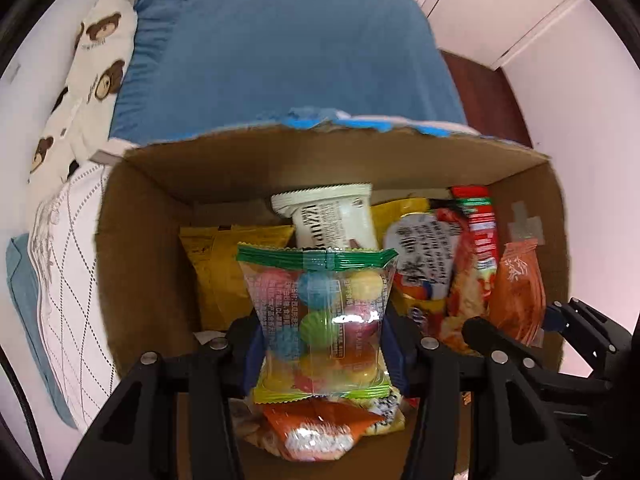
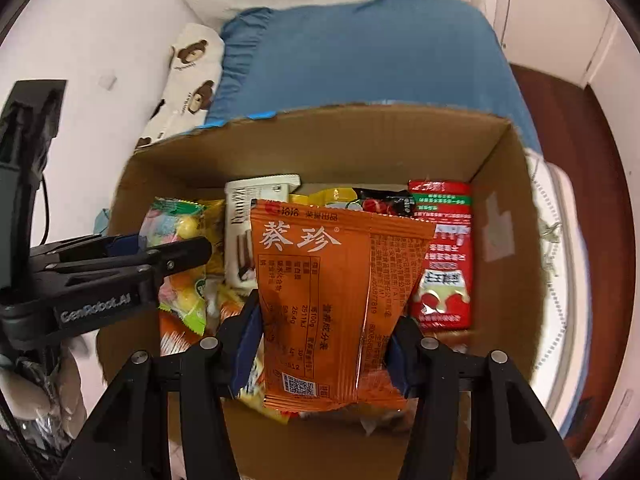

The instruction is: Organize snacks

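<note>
left wrist view: my left gripper (image 1: 320,344) is clamped on a clear candy bag (image 1: 320,320), pinched at mid-height so its green-sealed top stands upright above the cardboard box (image 1: 136,248). i judge this hold keeps the bag vertical for filing among the packets already standing at the far wall: a yellow packet (image 1: 216,264), a white wrapper (image 1: 332,216) and a red packet (image 1: 480,232). an orange-and-clear packet (image 1: 320,428) lies flat just below, in the way of a straight descent.

right wrist view: my right gripper (image 2: 326,344) grasps an orange sunflower-seed packet (image 2: 328,300) by both side edges, upright, over the same box. the red packet (image 2: 444,264) stands just beside it on the right. my left gripper reaches in from the left and crowds the middle. behind the box lies a blue pillow (image 2: 360,60) on the bed.
</note>
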`<state>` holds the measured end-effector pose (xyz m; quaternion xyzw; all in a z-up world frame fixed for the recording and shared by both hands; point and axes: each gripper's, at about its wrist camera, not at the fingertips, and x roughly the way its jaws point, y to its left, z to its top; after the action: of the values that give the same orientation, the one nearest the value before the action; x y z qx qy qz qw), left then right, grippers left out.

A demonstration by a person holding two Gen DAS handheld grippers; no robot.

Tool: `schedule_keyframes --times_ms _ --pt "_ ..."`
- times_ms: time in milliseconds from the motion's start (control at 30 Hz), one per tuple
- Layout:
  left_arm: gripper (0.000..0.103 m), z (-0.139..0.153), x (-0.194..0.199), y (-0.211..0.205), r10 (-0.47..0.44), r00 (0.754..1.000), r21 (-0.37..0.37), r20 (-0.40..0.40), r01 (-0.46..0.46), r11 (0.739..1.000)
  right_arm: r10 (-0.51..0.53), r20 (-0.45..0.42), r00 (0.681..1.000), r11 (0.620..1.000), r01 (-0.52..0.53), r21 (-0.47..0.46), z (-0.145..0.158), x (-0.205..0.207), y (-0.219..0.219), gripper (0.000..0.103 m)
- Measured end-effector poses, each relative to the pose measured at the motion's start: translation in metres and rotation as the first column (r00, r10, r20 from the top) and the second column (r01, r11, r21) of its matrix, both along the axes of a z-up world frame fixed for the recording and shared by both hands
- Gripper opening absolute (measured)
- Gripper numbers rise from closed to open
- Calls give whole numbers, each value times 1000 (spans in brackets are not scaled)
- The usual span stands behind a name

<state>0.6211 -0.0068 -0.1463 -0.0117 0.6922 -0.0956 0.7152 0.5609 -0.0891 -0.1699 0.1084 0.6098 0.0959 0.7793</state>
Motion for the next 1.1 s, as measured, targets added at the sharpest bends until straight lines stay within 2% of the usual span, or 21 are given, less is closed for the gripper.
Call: schedule_keyframes --times_ms 33,67,100,133,167,300,367,600,867,1000,1100 --pt "57 -6 2 1 0 1000 5 -24 0 1000 -7 -24 1000 1000 7 4 -9 5 0 58" --pt "73 -7 4 2 4 1000 7 -31 -4 1000 -14 -47 999 1000 14 -5 -17 9 -1 63" --pt "83 -9 4 2 4 999 2 -31 -4 1000 -10 -68 998 1000 8 -22 -24 13 2 70" --pt "92 -10 4 3 1 1000 3 -25 -1 1000 -4 -81 997 999 2 -32 -28 14 2 86" --pt "92 -9 2 5 1 1000 12 -8 -1 1000 -7 -81 997 999 4 -33 -27 13 1 93" --pt "92 -2 -7 9 19 1000 3 17 -19 1000 -40 -58 998 999 38 -32 -19 2 -10 94" --pt "92 2 -13 13 37 998 3 45 -37 999 -50 -47 998 998 48 -31 -13 -3 -15 99" --pt "92 25 -47 17 56 986 36 155 -62 997 -61 33 998 990 65 -129 11 -32 -22 99" --pt "92 56 -95 23 84 955 49 285 -102 994 -56 121 991 981 77 -178 34 -71 -22 99" --pt "92 77 -121 23 98 929 54 357 -125 991 -57 182 982 978 91 -187 52 -95 -22 101" --pt "92 92 -145 19 86 905 84 416 -133 988 -57 228 972 976 102 -191 66 -115 -23 102"
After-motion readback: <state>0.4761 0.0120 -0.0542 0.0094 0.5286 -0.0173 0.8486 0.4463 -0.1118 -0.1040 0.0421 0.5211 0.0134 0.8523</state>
